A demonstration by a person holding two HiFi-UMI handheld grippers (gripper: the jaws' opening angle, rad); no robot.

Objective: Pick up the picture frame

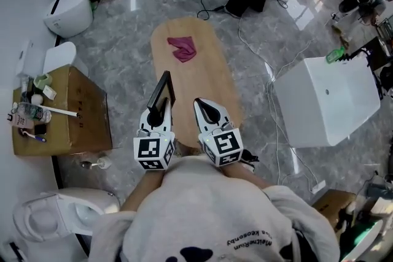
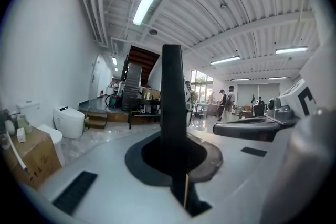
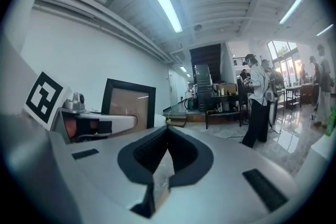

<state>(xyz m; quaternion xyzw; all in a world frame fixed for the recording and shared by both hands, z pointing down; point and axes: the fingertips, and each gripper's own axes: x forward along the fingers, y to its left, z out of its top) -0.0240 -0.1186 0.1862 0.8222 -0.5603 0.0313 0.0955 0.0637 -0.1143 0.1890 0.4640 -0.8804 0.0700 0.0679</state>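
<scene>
The picture frame (image 1: 161, 92), black-edged with a brown back, is held upright above the oval wooden table (image 1: 212, 80). My left gripper (image 1: 159, 112) is shut on its lower edge. In the left gripper view the frame (image 2: 171, 92) shows edge-on as a dark bar rising from the closed jaws of the left gripper (image 2: 174, 152). The right gripper view shows the frame's brown back (image 3: 128, 103) to the left. My right gripper (image 1: 206, 106) hangs beside the left one, shut with nothing in it (image 3: 166, 139).
A pink cloth (image 1: 182, 48) lies on the table's far half. A cardboard box (image 1: 70, 113) with small items stands at the left, toilets (image 1: 69, 11) beyond and below it. A white tub (image 1: 328, 100) stands at the right, with cables (image 1: 258, 49) across the floor.
</scene>
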